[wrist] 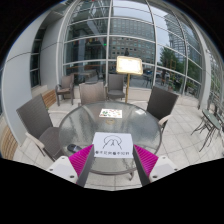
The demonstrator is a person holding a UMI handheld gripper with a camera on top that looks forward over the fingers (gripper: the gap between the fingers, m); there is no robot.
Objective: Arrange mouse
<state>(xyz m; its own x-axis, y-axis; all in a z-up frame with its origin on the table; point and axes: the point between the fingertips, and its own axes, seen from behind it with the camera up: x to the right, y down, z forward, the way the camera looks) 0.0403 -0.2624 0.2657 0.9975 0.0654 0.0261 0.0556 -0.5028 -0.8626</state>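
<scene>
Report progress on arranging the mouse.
Nothing looks done yet. No mouse can be made out. The claw is open and empty, well short of the round glass table. On the table lie a white mat with printing and a small card; chairs surround it. Left: find the mouse, grasp it and place it, probably on the mat.

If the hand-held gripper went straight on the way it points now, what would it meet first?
Probably the white printed mat on the round glass table, just ahead of the open hand-held gripper. Depth is unclear; no mouse is visible.
</scene>
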